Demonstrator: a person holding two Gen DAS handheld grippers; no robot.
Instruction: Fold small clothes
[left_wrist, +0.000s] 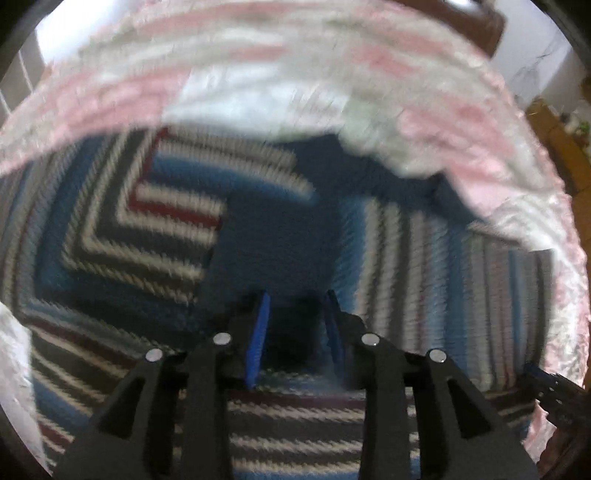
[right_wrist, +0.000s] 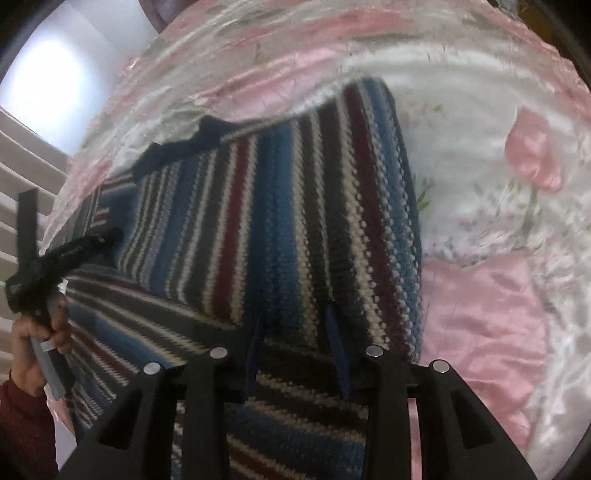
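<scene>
I saw a bed cover (right_wrist: 480, 314) spread wide under everything. It was shiny, pink and white, with small flowers on it, and it had many wrinkles. Far off on the left, bright light (right_wrist: 48, 81) came in, maybe from a window, and made that corner glow pale blue and white. Below it on the left were pale slats (right_wrist: 18, 166), one above another. In my left view, a dark brown headboard (left_wrist: 469, 22) stood at the far end of the bed. A white wall (left_wrist: 535, 62) was on the right, and some brown wooden furniture (left_wrist: 565, 147) stood near it.
</scene>
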